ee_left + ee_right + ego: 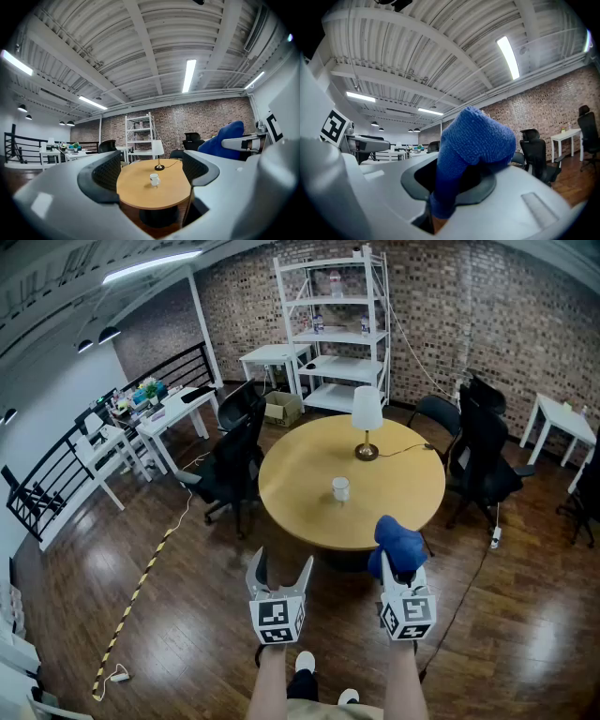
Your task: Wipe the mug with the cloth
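Mug (340, 488) stands upright on the round wooden worktop (300, 512), roughly mid-top, white, nothing touching it. Lamp (366, 418) with a white shade stands on the same worktop, just beyond the mug on the far side, and its cord runs off to the right edge.

Left claw (279, 568) is on the near side, off the worktop and over the wood floor (169, 615), well apart from the mug. Its jaws are spread wide with nothing between them. In the left gripper view the mug only shows far off through the gap.

Right claw (401, 565) is beside it to the right, also near and off the worktop. It is pinching the blue cloth (398, 545). The cloth bunches up in a lump above the jaws, and a fold runs down between them. The cloth is not touching the mug.

Black chair (230, 465) stands at the worktop's left edge, another black chair (483, 460) at its right. White shelf unit (337, 324) stands far back against the brick wall. The person's forearms show at the bottom of the head view, behind the claws.
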Tool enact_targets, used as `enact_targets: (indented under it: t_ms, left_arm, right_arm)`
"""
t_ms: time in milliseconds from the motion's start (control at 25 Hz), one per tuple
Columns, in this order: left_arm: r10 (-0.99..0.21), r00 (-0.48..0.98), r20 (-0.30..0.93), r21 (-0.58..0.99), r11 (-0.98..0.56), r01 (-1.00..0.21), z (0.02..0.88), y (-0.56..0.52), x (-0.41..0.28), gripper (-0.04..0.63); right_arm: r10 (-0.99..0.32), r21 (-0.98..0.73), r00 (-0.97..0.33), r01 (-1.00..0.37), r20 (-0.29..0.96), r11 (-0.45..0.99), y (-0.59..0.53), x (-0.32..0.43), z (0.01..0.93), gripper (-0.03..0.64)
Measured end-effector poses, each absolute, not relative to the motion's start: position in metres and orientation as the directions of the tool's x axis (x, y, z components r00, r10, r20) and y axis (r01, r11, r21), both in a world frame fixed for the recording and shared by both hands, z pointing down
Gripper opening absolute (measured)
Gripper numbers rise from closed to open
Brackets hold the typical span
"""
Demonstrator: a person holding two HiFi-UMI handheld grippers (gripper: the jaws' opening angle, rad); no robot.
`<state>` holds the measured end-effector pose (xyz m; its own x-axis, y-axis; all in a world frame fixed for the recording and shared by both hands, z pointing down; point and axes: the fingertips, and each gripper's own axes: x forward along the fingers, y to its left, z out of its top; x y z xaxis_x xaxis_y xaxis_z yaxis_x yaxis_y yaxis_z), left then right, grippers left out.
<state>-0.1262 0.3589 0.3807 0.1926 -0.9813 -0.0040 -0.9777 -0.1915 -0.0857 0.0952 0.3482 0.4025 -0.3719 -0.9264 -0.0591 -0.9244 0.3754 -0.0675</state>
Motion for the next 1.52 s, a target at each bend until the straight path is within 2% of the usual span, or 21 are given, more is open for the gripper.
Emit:
enact_targets:
  t_ms: [280, 600, 720, 920, 1200, 1520]
  left_arm:
    - [-0.976, 0.217, -0.001, -0.06, -0.217, -0.974, 0.394, 0.297, -0.141, 0.403]
    - [-0.959, 0.276, -0.069, -0.044, -0.274, -0.961, 0.361, 0.197, -0.178, 0.39]
    - [-0.953, 0.297, -0.052, -0.06, -0.294, -0.954, 0.364, 0.166, -0.189, 0.388]
    - [-0.957, 0.29, -0.018, 0.004, -0.29, -0.957, 0.394, 0.127, -0.215, 0.374]
    - [-0.941, 0.333, 0.063, 0.016, -0.333, -0.943, 0.431, 0.064, -0.198, 0.373]
    - [-0.944, 0.316, 0.09, -0.023, -0.32, -0.947, 0.433, -0.044, -0.161, 0.373]
  right_arm:
    - [-0.923, -0.045, -0.381, -0.923, -0.045, 0.383, 0.29, 0.073, 0.41, 0.075]
    - [-0.928, 0.012, -0.367, -0.93, -0.064, 0.367, 0.203, 0.037, 0.387, 0.075]
    - [-0.932, 0.011, -0.358, -0.934, -0.054, 0.358, 0.176, 0.026, 0.388, 0.075]
    - [-0.93, 0.018, -0.367, -0.93, -0.008, 0.366, 0.141, 0.001, 0.41, 0.075]
    - [-0.939, -0.046, -0.338, -0.941, 0.06, 0.335, 0.085, 0.016, 0.449, 0.075]
    - [-0.918, -0.084, -0.394, -0.917, 0.037, 0.39, -0.037, 0.053, 0.448, 0.075]
